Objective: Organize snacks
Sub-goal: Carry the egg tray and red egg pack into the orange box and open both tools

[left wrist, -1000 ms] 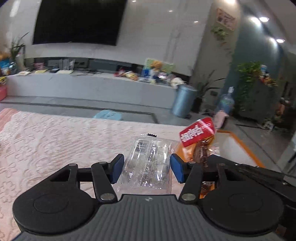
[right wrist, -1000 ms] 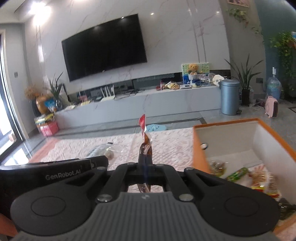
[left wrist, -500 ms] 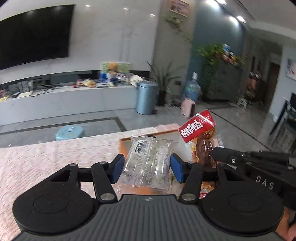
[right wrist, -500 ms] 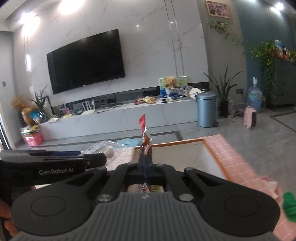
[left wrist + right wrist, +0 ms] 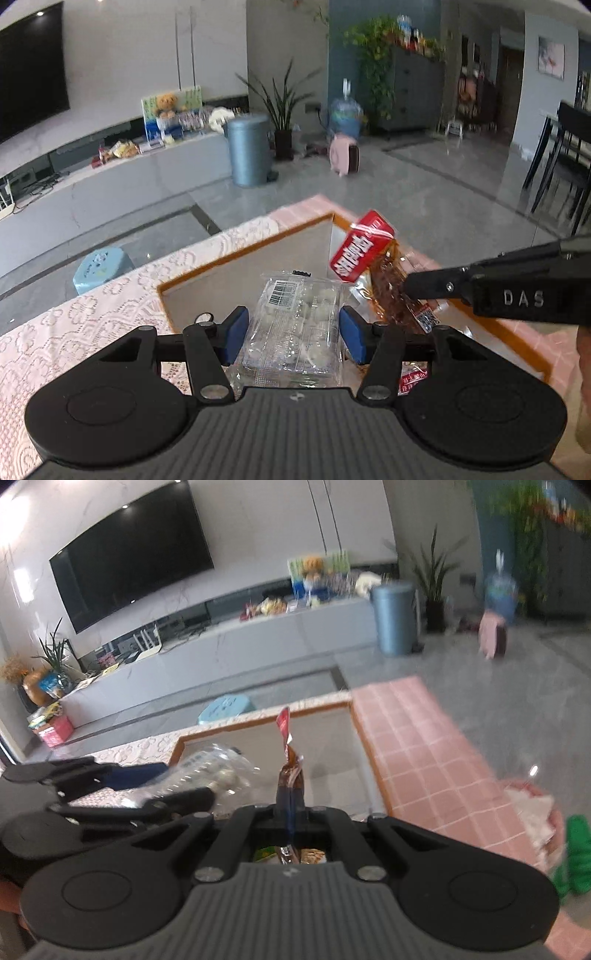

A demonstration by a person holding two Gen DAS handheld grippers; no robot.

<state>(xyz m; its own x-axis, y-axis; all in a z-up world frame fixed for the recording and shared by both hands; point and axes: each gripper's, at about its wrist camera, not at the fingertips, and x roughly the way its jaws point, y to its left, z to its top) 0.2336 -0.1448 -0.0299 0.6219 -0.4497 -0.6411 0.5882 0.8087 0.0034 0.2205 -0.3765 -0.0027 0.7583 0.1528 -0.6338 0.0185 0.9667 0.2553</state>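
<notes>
My left gripper is shut on a clear snack packet with a barcode label and holds it above the orange-rimmed box. My right gripper is shut on a brown snack packet with a red top, held upright over the same box. That packet shows in the left wrist view to the right of the clear packet, with the right gripper's finger beside it. The clear packet and left gripper show at the left of the right wrist view.
Several snack packets lie in the box. The box sits on a pink lace tablecloth. A pink checked cloth lies right of the box. A blue stool and a grey bin stand on the floor beyond.
Both grippers have moved right and tilted down over the box, each still holding its packet. The box opening now lies under both packets.
</notes>
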